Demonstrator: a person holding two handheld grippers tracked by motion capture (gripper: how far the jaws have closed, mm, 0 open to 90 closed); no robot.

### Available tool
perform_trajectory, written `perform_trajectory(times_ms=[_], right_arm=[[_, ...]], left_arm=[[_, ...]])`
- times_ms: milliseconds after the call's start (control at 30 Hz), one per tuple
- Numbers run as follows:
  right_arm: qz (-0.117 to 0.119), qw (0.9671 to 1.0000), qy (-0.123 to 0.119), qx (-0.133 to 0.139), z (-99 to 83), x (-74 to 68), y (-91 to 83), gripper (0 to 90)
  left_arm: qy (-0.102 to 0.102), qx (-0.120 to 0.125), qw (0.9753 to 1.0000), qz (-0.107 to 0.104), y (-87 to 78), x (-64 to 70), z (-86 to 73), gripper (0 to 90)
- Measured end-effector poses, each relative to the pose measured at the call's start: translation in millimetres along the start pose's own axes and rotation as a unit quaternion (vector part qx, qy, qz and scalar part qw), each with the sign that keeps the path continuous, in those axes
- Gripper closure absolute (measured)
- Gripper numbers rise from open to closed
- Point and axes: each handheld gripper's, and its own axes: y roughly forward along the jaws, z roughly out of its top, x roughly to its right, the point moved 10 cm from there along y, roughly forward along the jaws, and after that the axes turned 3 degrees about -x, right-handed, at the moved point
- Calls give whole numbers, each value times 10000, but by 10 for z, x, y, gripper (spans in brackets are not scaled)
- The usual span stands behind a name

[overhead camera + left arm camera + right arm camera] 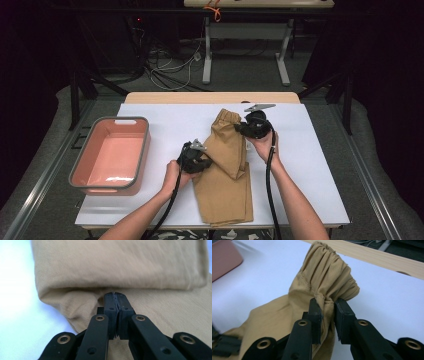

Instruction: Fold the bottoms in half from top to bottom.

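Left gripper [116, 296] jaws pressed together, pinching the tan trousers [120, 265] at the fold edge — right gripper [327, 305] clamps the gathered waistband [329, 270] (bunched above its tips).

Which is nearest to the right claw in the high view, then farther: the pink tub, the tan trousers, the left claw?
1. Tan trousers: in the right claw itself.
2. Left claw: lower left, on the trousers' edge.
3. Pink tub: far left of the table.

Table [310, 150] with white top, wood edge at the far side; on it: tan trousers [225, 190] folded near centre-front, pink grey-rimmed bin [80, 175] at left, well apart from trousers.
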Motion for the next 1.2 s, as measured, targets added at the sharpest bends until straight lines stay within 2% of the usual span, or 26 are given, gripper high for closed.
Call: perform_trajectory(times_ms=[233, 367, 467, 500, 600, 700, 867, 967, 1133, 1200], right_arm=[[265, 9992, -293, 28, -143, -265, -143, 769], [371, 9980, -514, 63, -232, -434, -223, 771], [430, 9969, -654, 109, -281, -534, -298, 771], [457, 9965, -689, 149, -292, -565, -321, 771], [497, 9952, -836, 105, -360, -652, -372, 771], [534, 9936, -991, 48, -450, -717, -391, 771], [630, 9922, -1068, -138, -642, -793, -386, 770], [700, 9902, -1187, -227, -738, -849, -405, 770], [811, 9832, -1567, -476, -937, -982, -423, 763], [828, 9825, -1581, -532, -997, -1005, -432, 756]], left_arm=[[4, 12, 10000, 3, -17, -8, 0, 868], [-88, 103, 9999, -28, -45, -2, 8, 848], [7, 99, 9999, -13, -104, -13, -5, 821], [-24, 125, 9999, -21, -123, -7, -10, 805], [-64, 216, 9997, 1, -188, -8, -25, 752], [-51, 201, 9998, 55, -261, -25, -58, 700], [-64, 146, 9998, 148, -358, -74, -136, 654], [-78, 63, 9998, 164, -382, -112, -205, 635], [-128, 4, 9998, 183, -374, -149, -271, 610], [-175, -12, 9997, 149, -365, -156, -286, 603]])
